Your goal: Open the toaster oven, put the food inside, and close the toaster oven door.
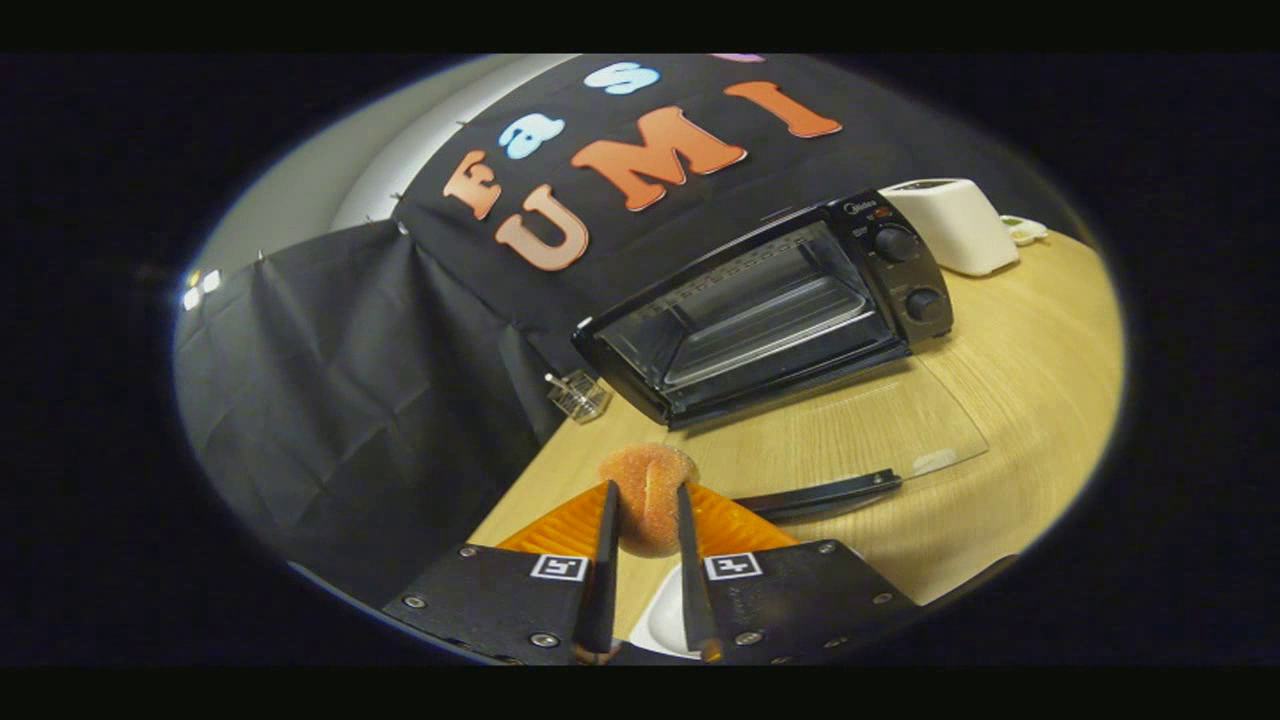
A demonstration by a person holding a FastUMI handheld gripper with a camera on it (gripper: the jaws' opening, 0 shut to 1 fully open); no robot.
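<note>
Gripper [648, 500] fingers are pressed on a sugared doughnut [648, 492], which is held between them, before the open toaster oven [770, 305].

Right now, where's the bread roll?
In the gripper view, the bread roll is clamped between the gripper fingers, above the wooden table, short of the toaster oven and its opened glass door.

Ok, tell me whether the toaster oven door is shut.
No: the toaster oven door lies open flat on the table while the gripper holds the food.
</note>
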